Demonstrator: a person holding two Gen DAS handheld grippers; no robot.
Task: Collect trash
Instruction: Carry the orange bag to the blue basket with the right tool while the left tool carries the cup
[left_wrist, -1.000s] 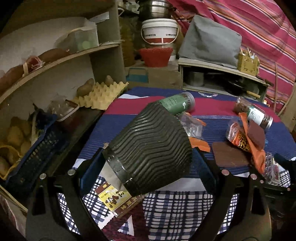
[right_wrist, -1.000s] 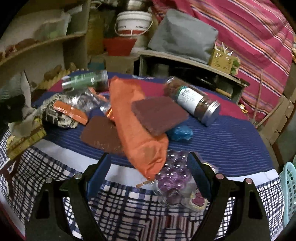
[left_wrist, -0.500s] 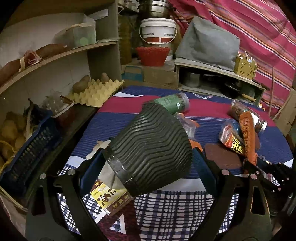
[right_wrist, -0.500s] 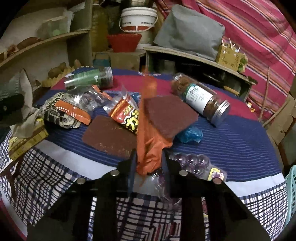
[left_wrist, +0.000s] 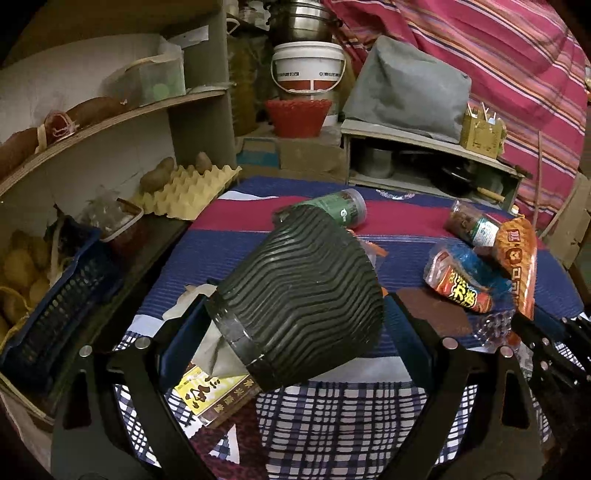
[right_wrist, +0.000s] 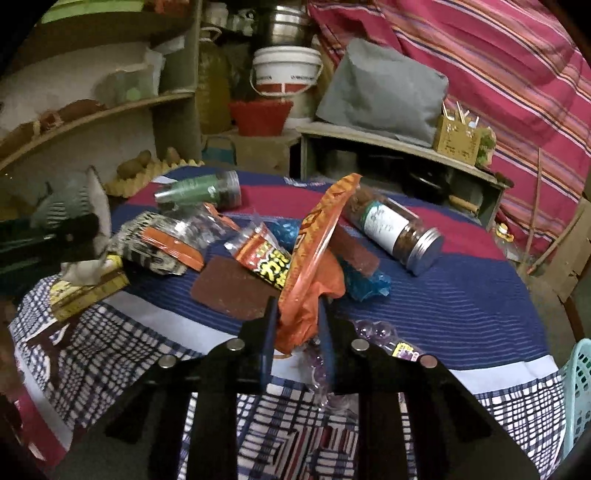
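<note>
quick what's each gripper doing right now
Left gripper: closed on the black ribbed bin, which tilts above the table.
Right gripper: closed on the orange snack wrapper, lifting it.

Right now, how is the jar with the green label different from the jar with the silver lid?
The green-label jar lies at the far left of the table; the silver-lid jar lies farther right.

The green-label jar's wrap is green and covers most of it; the silver-lid jar has a pale label, with brown contents showing.

The green-label jar's end looks clear and dark; the silver-lid jar's cap is shiny metal.

Both lie on their sides on the striped cloth, untouched by either tongs.
</note>
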